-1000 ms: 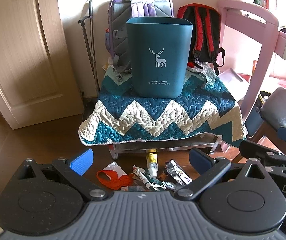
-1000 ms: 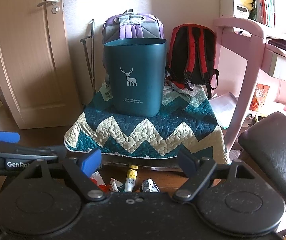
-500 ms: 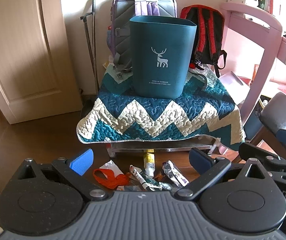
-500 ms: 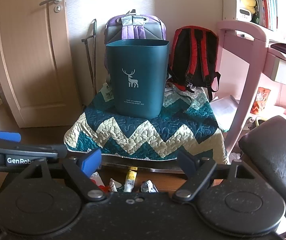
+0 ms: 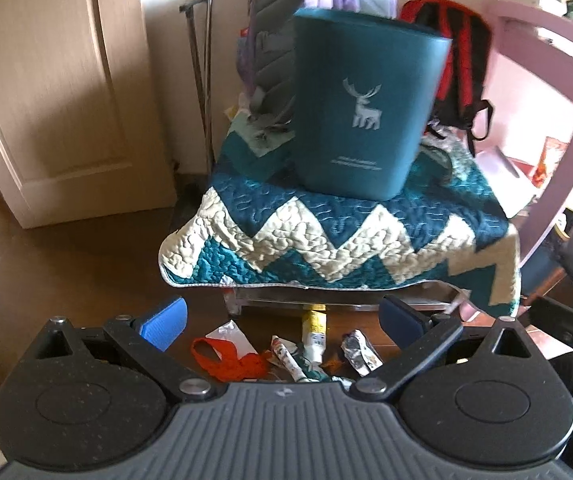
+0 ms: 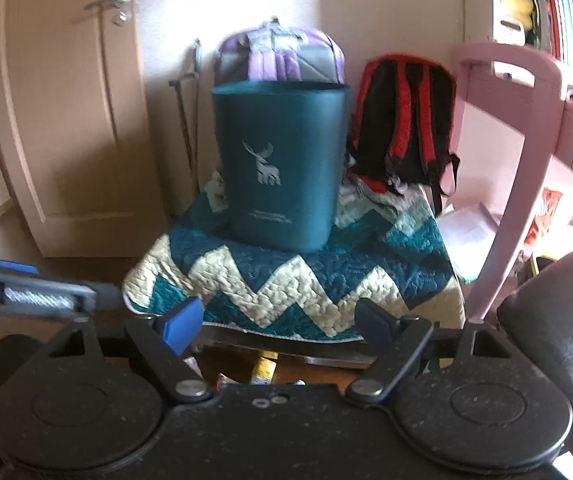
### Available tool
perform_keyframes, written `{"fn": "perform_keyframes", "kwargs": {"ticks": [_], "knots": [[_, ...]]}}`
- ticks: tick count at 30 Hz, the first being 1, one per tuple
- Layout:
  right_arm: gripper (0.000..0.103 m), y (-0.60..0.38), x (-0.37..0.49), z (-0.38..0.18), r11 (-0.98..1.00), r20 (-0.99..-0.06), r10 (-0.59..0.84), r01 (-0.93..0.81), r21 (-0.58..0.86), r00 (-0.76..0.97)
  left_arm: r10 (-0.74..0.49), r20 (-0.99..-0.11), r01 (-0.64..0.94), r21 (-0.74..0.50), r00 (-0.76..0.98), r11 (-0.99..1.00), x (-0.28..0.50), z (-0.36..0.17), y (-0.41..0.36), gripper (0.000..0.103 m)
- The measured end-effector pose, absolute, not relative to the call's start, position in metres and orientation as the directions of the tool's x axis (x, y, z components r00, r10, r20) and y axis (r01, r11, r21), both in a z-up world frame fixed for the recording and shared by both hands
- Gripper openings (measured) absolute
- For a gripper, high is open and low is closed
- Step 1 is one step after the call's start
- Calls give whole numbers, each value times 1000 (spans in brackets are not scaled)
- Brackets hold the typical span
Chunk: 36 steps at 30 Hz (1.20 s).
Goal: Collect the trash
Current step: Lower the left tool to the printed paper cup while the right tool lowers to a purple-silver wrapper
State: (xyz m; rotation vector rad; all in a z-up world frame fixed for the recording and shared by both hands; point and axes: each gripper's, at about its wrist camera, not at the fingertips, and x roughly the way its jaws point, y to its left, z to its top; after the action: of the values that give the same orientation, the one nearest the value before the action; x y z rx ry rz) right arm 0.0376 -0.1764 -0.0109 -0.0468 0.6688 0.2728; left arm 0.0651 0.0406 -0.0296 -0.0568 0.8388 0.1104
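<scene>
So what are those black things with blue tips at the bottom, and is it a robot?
No robot: a person holds two grabbing tools, each with a camera looking along its fingers. One picture comes from the left gripper, the other from the right gripper. Both are open and hold nothing. Ahead, a teal bin with a deer stands on a zigzag quilt. On the floor below lies trash: an orange strip, a yellow tube and crumpled wrappers.

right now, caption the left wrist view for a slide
Open left gripper above floor trash, bin on quilt.
</scene>
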Motion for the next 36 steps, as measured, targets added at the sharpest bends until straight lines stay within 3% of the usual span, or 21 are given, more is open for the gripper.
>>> {"fn": "perform_keyframes", "kwargs": {"ticks": [7,15,26,29,34,36], "knots": [[83,-184,110,-84,957,-711,244,-283,66,660,21,-853,-150,-67,521,986,139,-115,68,103],[83,-178,183,-210,944,-847,274,-296,146,456,-7,-963,-205,-64,268,977,216,-243,74,103],[80,-145,253,-377,949,-955,179,-299,104,238,-47,-999,-285,-46,3,958,286,-402,83,102],[80,-145,264,-411,951,-963,172,-290,108,206,-62,-998,-312,-57,-8,948,295,-428,87,91],[80,-142,276,-453,948,-977,146,-306,92,158,-110,-992,-340,-83,-60,937,306,-467,86,84],[80,-139,278,-466,945,-979,132,-316,78,153,-119,-989,-345,-83,-86,935,308,-480,85,74]]}}
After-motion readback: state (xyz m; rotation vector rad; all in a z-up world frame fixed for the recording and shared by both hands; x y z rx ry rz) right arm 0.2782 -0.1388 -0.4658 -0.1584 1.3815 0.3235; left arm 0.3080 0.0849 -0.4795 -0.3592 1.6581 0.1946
